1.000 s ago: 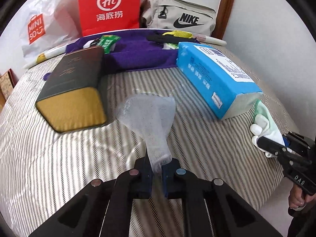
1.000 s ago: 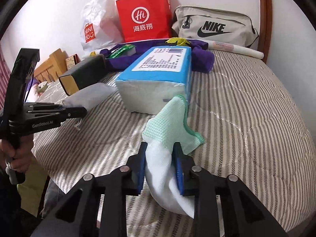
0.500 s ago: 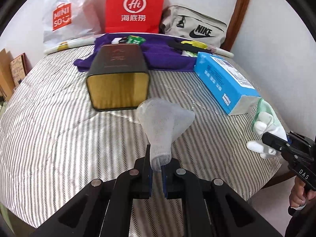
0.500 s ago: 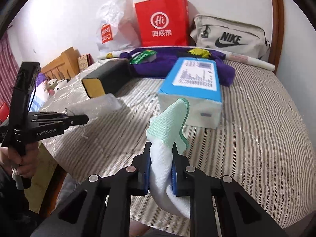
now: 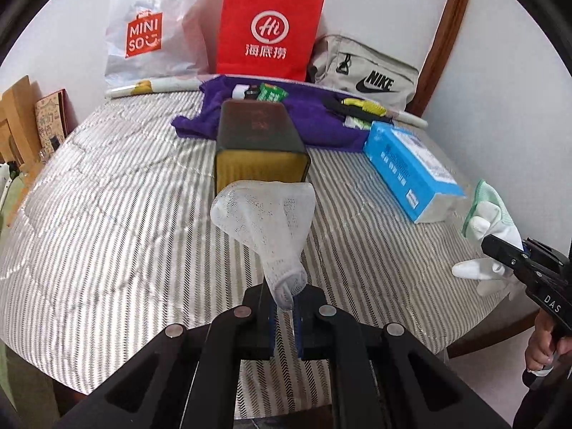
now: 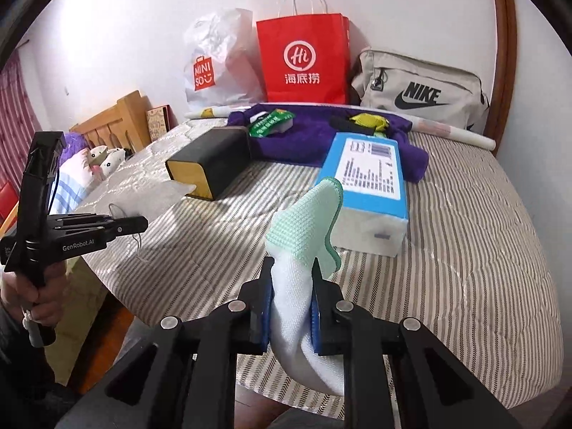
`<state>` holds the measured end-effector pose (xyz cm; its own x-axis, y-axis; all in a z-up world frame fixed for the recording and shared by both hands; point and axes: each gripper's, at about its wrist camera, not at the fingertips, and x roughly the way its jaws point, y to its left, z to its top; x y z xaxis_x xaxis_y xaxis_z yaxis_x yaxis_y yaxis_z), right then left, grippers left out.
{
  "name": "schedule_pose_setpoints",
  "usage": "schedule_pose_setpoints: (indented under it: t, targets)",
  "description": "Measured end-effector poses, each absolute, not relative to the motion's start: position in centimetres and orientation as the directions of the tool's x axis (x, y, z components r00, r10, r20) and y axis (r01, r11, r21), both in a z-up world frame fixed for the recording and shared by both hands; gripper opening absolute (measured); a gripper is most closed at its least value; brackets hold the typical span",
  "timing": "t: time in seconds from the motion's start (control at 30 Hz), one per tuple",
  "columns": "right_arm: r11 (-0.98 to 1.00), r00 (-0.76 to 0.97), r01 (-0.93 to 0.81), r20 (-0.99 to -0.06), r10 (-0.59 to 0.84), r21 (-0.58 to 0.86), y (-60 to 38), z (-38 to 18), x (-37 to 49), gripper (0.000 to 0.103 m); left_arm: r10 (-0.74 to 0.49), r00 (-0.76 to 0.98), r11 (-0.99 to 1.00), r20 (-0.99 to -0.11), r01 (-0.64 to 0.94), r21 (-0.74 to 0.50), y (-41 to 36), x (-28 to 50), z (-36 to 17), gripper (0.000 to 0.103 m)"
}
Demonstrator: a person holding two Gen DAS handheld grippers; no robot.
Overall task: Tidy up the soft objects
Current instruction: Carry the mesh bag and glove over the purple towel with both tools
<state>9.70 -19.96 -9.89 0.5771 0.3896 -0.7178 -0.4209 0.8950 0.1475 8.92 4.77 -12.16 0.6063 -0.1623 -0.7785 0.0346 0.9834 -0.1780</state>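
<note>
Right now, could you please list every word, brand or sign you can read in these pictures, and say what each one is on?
"MINISO": white plastic bag
"Hi" over "海底捞": red paper bag
"NIKE": beige bag
"GenRobot.AI": left hand-held gripper
"DAS": right hand-held gripper
Too small or blurred: blue tissue pack, green packet, dark box, booklet.

The purple cloth (image 5: 314, 121) lies partly hidden behind the dark box (image 5: 259, 136); small items on it stay unreadable.
</note>
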Motion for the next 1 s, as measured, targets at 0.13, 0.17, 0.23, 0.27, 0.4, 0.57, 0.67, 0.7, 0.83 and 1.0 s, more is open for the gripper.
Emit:
schedule_pose_setpoints:
  t: [0.13, 0.17, 0.23, 0.27, 0.4, 0.57, 0.67, 0.7, 0.83, 1.0]
  targets:
    - [0.898, 0.582, -0.413, -0.715, 0.388, 0.151, -19.9, -9.1, 10.1, 0.017, -0.156, 0.621, 0.985, -0.768, 0.034, -0.172, 5.0, 8.9, -11.0, 0.008]
    - [0.899, 0.582, -0.411, -0.715, 0.388, 0.153, -20.0, -9.0, 10.3, 0.017, -0.153, 0.623, 0.985, -0.767, 0.031, -0.171, 5.1, 9.0, -10.7, 0.008]
    - [0.894, 0.573, -0.411, -0.712, 0.405, 0.178, -20.2, -8.8, 10.8, 0.017, -0.154, 0.63, 0.984, -0.761, 0.03, -0.174, 5.3, 9.1, -10.0, 0.008]
    - [0.889, 0.563, -0.412, -0.711, 0.422, 0.202, -20.3, -8.6, 11.1, 0.017, -0.156, 0.634, 0.984, -0.758, 0.03, -0.177, 5.4, 9.3, -9.7, 0.008]
    - [0.887, 0.567, -0.404, -0.7, 0.434, 0.222, -20.4, -8.0, 12.2, 0.017, -0.144, 0.641, 0.985, -0.754, 0.023, -0.168, 5.6, 10.1, -8.9, 0.008]
    - [0.881, 0.575, -0.413, -0.685, 0.448, 0.229, -20.3, -6.6, 14.0, 0.017, -0.139, 0.65, 0.987, -0.747, 0.027, -0.16, 5.8, 11.4, -7.7, 0.008]
    - [0.881, 0.58, -0.42, -0.682, 0.446, 0.218, -19.9, -6.0, 15.2, 0.017, -0.14, 0.654, 0.987, -0.743, 0.032, -0.158, 5.9, 12.4, -7.1, 0.008]
    - [0.88, 0.582, -0.423, -0.68, 0.447, 0.217, -19.8, -5.8, 15.5, 0.017, -0.137, 0.657, 0.988, -0.741, 0.033, -0.153, 5.9, 12.9, -6.8, 0.008]
    - [0.877, 0.588, -0.437, -0.674, 0.448, 0.201, -19.2, -5.1, 17.4, 0.017, -0.133, 0.663, 0.989, -0.736, 0.039, -0.143, 5.9, 14.4, -6.1, 0.008]
    - [0.871, 0.587, -0.453, -0.672, 0.452, 0.191, -18.6, -4.4, 20.1, 0.017, -0.134, 0.667, 0.99, -0.733, 0.051, -0.134, 5.9, 16.8, -5.2, 0.008]
